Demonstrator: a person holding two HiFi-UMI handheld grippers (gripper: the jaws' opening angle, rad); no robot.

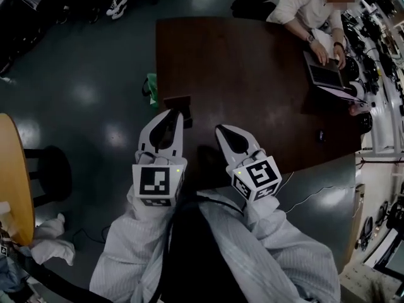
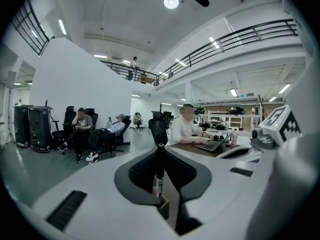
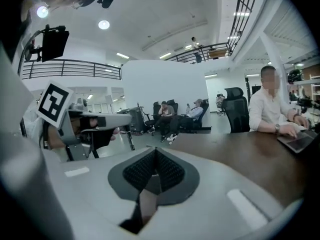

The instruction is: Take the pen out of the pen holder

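Observation:
In the left gripper view a black pen (image 2: 159,165) stands upright between the ribbed pads, and my left gripper (image 2: 160,149) is shut on it. Its lower end, with a white and red label, runs down behind the jaws. Through the gap below shows a corner of the brown pen holder (image 2: 164,207). In the head view the pen holder (image 1: 177,101) sits at the near edge of the dark table (image 1: 252,74), just beyond the left gripper (image 1: 173,114). My right gripper (image 1: 221,130) hovers beside it; its pads meet, with nothing seen between them (image 3: 155,153).
A person (image 1: 309,5) works at a laptop (image 1: 323,72) at the table's far right. A small dark object (image 1: 320,135) lies near the right edge. A round wooden table (image 1: 12,175) stands to the left. Seated people (image 2: 82,126) are far off.

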